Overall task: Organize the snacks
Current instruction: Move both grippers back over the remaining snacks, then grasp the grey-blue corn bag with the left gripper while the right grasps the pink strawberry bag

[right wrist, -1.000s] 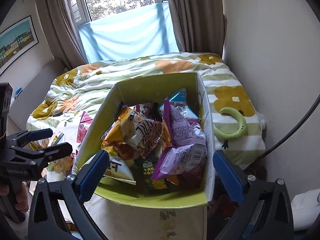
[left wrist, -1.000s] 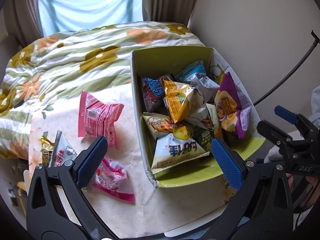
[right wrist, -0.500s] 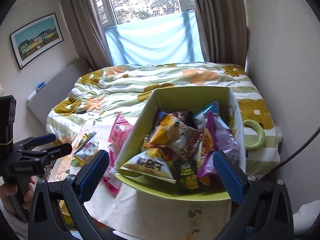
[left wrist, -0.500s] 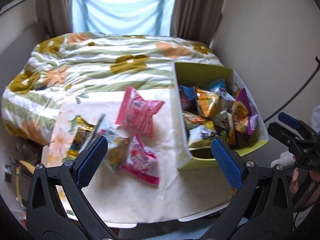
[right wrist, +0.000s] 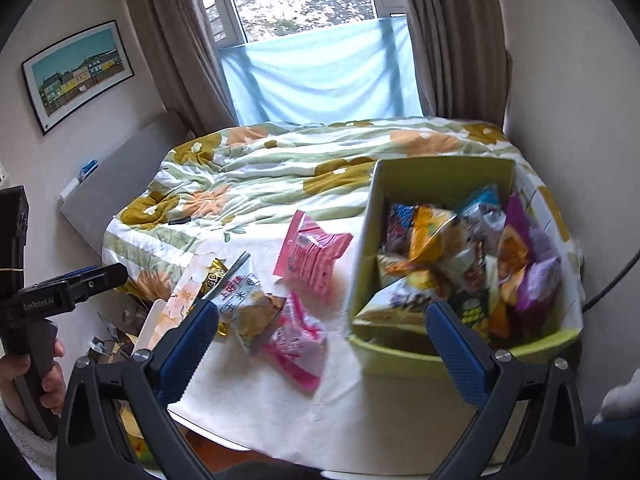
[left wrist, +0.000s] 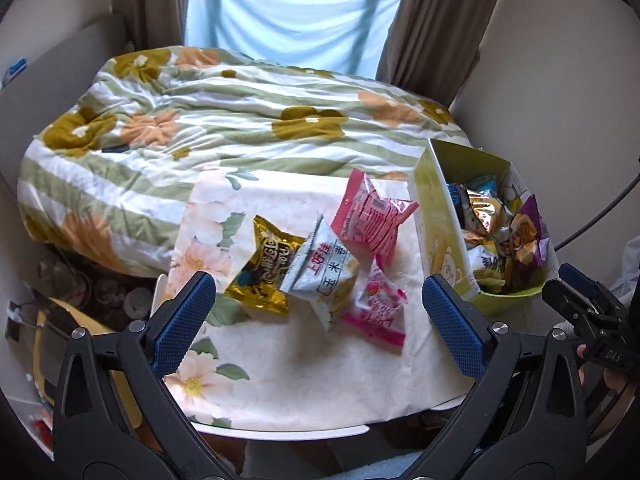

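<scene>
A green cardboard box [left wrist: 438,236] [right wrist: 362,256] full of snack bags stands at the right of a small table. Left of it lie loose bags: a large pink bag [left wrist: 372,220] [right wrist: 310,256], a gold bag [left wrist: 264,268], a pale blue-white bag [left wrist: 326,276] [right wrist: 248,300] and a small pink bag [left wrist: 378,308] [right wrist: 296,344]. My left gripper [left wrist: 320,328] is open and empty, held back above the table's near edge. My right gripper [right wrist: 322,344] is open and empty, in front of the box's left corner.
The table carries a white floral cloth [left wrist: 304,376] [right wrist: 320,408]. Behind it is a bed with a green flowered quilt [left wrist: 224,120] [right wrist: 280,168]. A wall and a black cable [left wrist: 600,216] are at the right. Clutter lies on the floor at left [left wrist: 60,320].
Both grippers have pulled back and swung left from the box. The loose bags on the cloth have come into full view. Both stay open and empty.
</scene>
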Action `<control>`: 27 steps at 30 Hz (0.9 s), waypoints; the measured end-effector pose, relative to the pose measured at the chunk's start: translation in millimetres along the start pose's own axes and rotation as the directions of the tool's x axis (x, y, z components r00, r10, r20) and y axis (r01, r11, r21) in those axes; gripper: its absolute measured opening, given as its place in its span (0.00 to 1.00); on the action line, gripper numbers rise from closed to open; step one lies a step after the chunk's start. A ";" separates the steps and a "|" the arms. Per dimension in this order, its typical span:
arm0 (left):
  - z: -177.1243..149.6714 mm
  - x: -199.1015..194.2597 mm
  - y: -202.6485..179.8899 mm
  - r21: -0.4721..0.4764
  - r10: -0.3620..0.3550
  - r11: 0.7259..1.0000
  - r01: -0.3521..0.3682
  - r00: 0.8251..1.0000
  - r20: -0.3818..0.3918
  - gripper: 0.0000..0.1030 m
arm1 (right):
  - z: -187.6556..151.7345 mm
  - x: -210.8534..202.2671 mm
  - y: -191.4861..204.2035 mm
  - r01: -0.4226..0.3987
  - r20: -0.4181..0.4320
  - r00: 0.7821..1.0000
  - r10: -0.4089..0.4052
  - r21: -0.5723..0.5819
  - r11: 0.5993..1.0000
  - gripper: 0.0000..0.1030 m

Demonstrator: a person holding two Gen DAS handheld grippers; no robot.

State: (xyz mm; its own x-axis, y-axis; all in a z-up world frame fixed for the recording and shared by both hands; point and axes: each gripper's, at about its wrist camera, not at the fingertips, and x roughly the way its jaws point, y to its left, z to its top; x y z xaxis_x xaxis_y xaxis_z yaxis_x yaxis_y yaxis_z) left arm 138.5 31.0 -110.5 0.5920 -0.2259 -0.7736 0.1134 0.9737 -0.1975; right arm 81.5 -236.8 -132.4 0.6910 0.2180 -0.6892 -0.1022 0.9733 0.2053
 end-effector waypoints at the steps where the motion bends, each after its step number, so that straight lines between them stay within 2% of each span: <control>1: 0.3 2.1 7.9 0.004 -0.006 1.000 0.006 1.000 -0.008 0.99 | -4.2 3.6 6.3 0.011 -0.004 1.000 -0.011 0.018 1.000 1.00; 6: -1.5 22.8 37.2 0.054 -0.055 0.997 0.058 0.996 -0.063 0.99 | -23.5 16.4 31.0 0.065 -0.015 0.998 -0.064 0.115 0.991 1.00; 9: -5.9 45.2 43.7 0.098 -0.107 0.988 0.118 0.988 -0.111 0.99 | -36.7 27.4 39.6 0.104 -0.037 0.994 -0.099 0.190 0.976 1.00; 14: -14.8 86.6 40.1 0.194 -0.156 0.962 0.192 0.970 -0.186 0.99 | -67.0 53.3 41.4 0.183 -0.079 0.983 -0.166 0.327 0.927 1.00; 17: -15.6 112.8 35.8 0.195 -0.188 0.953 0.232 0.957 -0.221 0.99 | -81.6 69.3 36.5 0.196 -0.096 0.981 -0.172 0.399 0.896 1.00; 20: -15.3 138.5 29.4 0.195 -0.216 0.943 0.268 0.943 -0.253 0.99 | -90.1 85.0 34.0 0.227 -0.103 0.974 -0.202 0.414 0.882 1.00; 24: -11.9 165.9 22.2 0.187 -0.231 0.939 0.288 0.933 -0.276 0.98 | -97.1 103.1 33.2 0.273 -0.122 0.962 -0.244 0.387 0.881 1.00; 27: -9.9 182.7 18.6 0.178 -0.239 0.938 0.297 0.928 -0.286 0.97 | -101.9 117.0 29.7 0.278 -0.132 0.960 -0.246 0.387 0.879 1.00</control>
State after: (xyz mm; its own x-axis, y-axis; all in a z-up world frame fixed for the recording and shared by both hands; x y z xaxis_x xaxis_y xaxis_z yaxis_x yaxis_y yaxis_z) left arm 240.9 7.5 -261.6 0.2937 -0.4509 -0.8429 0.4238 0.8518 -0.3079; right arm 86.4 -175.1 -277.7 0.5940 -0.0202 -0.8042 0.3793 0.8887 0.2578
